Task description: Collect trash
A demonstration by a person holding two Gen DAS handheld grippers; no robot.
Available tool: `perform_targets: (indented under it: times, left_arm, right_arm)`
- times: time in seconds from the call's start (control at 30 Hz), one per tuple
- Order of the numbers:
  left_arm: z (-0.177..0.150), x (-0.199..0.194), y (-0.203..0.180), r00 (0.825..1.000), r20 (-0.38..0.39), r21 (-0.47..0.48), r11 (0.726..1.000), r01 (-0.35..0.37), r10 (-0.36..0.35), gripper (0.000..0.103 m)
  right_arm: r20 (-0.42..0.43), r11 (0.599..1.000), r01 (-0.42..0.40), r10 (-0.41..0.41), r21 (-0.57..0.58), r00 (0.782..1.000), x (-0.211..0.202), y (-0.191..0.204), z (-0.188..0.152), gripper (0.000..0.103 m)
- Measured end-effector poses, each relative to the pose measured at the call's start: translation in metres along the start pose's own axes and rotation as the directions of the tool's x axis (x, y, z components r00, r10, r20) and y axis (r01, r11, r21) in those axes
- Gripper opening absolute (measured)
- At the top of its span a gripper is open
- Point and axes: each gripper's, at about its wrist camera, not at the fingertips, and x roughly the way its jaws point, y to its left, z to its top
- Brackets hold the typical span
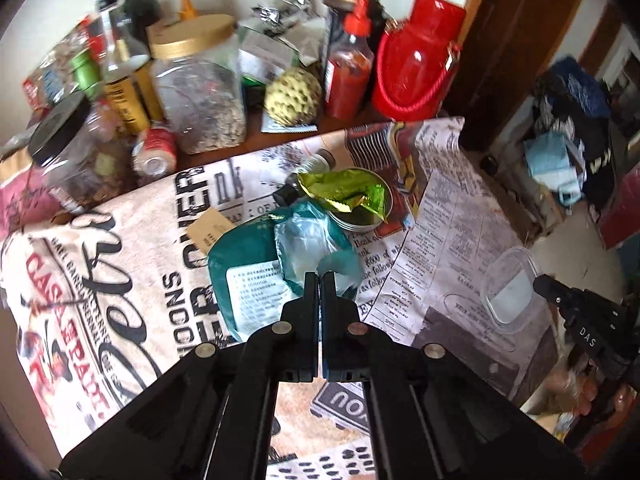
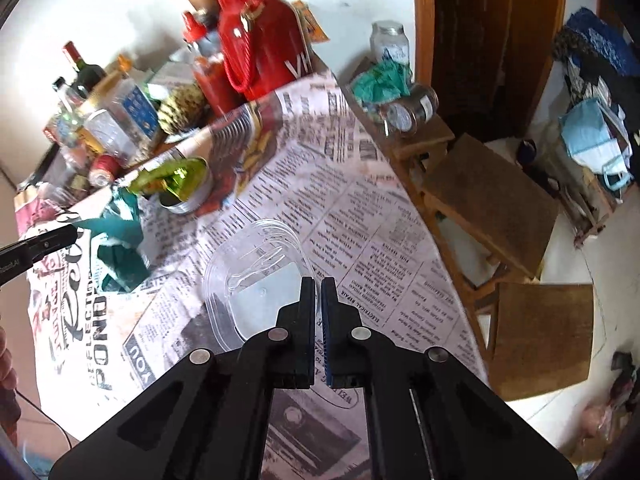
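Observation:
My left gripper [image 1: 320, 278] is shut on the edge of a teal plastic bag [image 1: 256, 264] with a white label, on the newspaper-print tablecloth [image 1: 120, 280]. Behind the bag a round metal tin [image 1: 360, 222] holds a crumpled green-gold wrapper [image 1: 340, 192]. My right gripper [image 2: 318, 284] is shut on the rim of a clear plastic container [image 2: 256, 272] with a clear fork inside. The container also shows in the left wrist view [image 1: 510, 290], and the teal bag [image 2: 120, 240] and tin [image 2: 188, 200] show in the right wrist view.
Along the wall stand jars [image 1: 200, 92], bottles [image 1: 124, 60], a sauce bottle [image 1: 348, 68] and a red thermos [image 1: 420, 60]. A dark bottle [image 1: 304, 176] lies by the tin. Wooden stools [image 2: 492, 196] stand right of the table, with clutter on the floor beyond.

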Motion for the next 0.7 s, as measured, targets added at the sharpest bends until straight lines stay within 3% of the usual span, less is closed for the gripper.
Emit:
perform_targets:
  times: [0.23, 0.37, 0.47, 0.5, 0.6, 0.7]
  left_arm:
    - [-0.020, -0.040, 0.003, 0.999, 0.034, -0.003, 1.000, 0.017, -0.017, 0.000]
    - [-0.039, -0.051, 0.004, 0.999, 0.011, -0.005, 0.999, 0.043, -0.043, 0.000]
    - [-0.052, -0.047, 0.007, 1.000, -0.008, -0.030, 0.999, 0.022, -0.022, 0.003]
    - [-0.056, -0.043, 0.009, 1.000, -0.027, -0.041, 0.999, 0.010, -0.011, 0.011]
    - [-0.065, -0.031, 0.014, 0.996, -0.078, -0.061, 0.997, -0.038, 0.033, 0.048]
    - [-0.067, -0.026, 0.017, 0.995, -0.083, -0.055, 0.997, -0.056, 0.051, 0.060]
  right_arm:
    - [0.022, 0.999, -0.027, 0.028, -0.035, 0.999, -0.019, -0.001, 0.001, 0.003]
    - [0.018, 0.998, -0.036, 0.037, -0.060, 0.999, -0.022, 0.001, 0.000, 0.003]
    - [0.004, 0.996, -0.043, 0.044, -0.080, 0.999, -0.019, 0.003, -0.001, 0.003]
    - [0.000, 0.995, -0.045, 0.045, -0.087, 0.999, -0.018, 0.004, -0.001, 0.003]
    - [-0.011, 0.993, -0.049, 0.048, -0.105, 0.999, -0.015, 0.009, 0.000, 0.003]
    - [-0.010, 0.993, -0.052, 0.051, -0.109, 0.999, -0.016, 0.015, 0.000, 0.003]
